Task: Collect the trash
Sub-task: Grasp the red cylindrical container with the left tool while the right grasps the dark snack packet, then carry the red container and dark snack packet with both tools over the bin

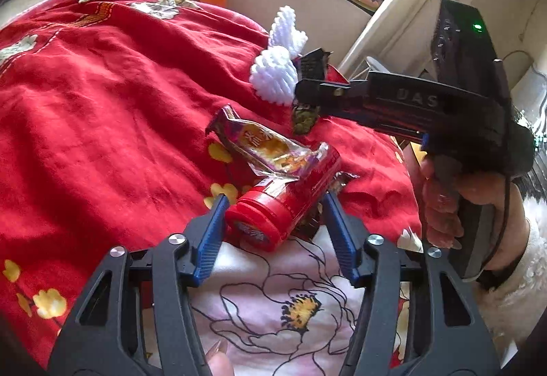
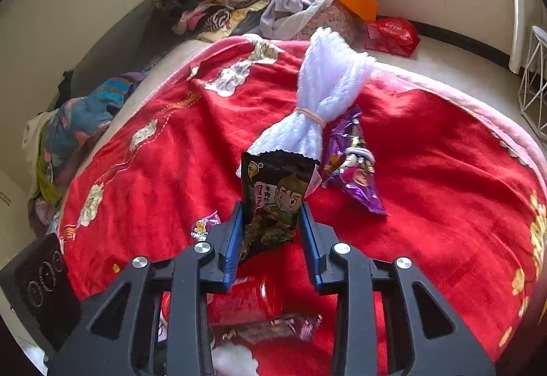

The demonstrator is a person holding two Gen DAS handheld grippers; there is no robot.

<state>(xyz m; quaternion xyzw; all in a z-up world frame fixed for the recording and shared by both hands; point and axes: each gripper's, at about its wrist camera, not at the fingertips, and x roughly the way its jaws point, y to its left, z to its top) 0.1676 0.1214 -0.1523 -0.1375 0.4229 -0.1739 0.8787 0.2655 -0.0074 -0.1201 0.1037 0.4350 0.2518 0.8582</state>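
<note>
Two grippers worked over a bed covered by a red floral quilt. In the left wrist view, my left gripper had its blue fingers spread wide, one on each side of a red lidded jar that lay tipped on its side at twelve o'clock, just ahead of the tips. I could not tell whether the pads touched the jar; it looked straddled, not squeezed. A torn purple and gold snack wrapper rested against the jar's far end, so closing there risked catching both.

At two o'clock in that view, my right gripper hung above the quilt beside a white yarn bundle, a dark packet in its tip.

The right wrist view showed why: its fingers pinched a dark beef snack packet with a cartoon soldier, held upright and lifted off the quilt, I judged, ready to carry away. Behind it at one o'clock lay a purple foil wrapper, still to collect, touching the yarn bundle. Another small wrapper lay at ten o'clock. No trash bin showed in either view.
</note>
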